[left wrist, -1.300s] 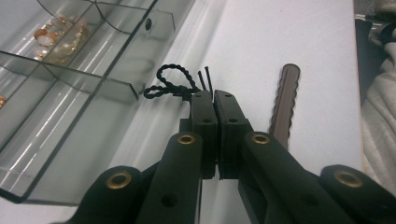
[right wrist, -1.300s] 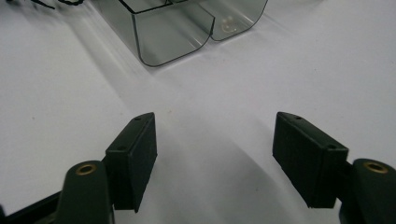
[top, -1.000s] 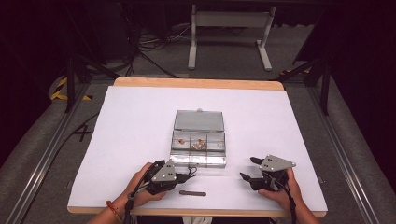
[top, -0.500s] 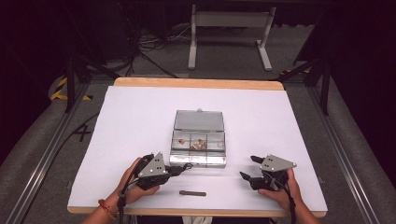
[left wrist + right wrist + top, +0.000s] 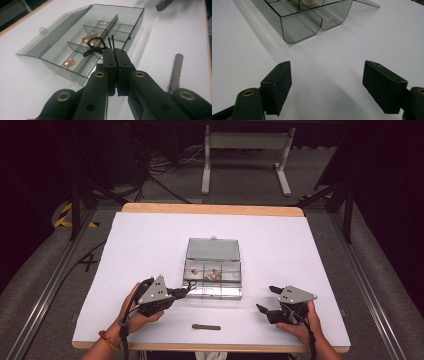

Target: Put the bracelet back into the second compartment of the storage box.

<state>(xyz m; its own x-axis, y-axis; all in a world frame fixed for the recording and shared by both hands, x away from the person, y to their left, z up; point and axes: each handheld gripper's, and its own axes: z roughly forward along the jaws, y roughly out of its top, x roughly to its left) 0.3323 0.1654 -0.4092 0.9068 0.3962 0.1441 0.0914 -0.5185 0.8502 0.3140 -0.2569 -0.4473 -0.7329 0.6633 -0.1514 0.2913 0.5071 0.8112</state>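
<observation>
Where the high view looks down on the bench [image 5: 150,245], the left tool [image 5: 186,290] sits beside the open compartment box [image 5: 213,251]. The left gripper view shows it clamped on a knotted black cord [image 5: 94,46], hanging above the compartments, probably for stowing. In the right gripper view the right tool [image 5: 327,85] has just been opening, nothing between, likely waiting.

An open compartment box [image 5: 214,279] sits mid-bench [image 5: 150,240], lid lying flat behind it. A small bar [image 5: 206,326] lies in front — between the left hand-held gripper [image 5: 187,288], touching the box's left front corner, and the right hand-held gripper [image 5: 266,300].
</observation>
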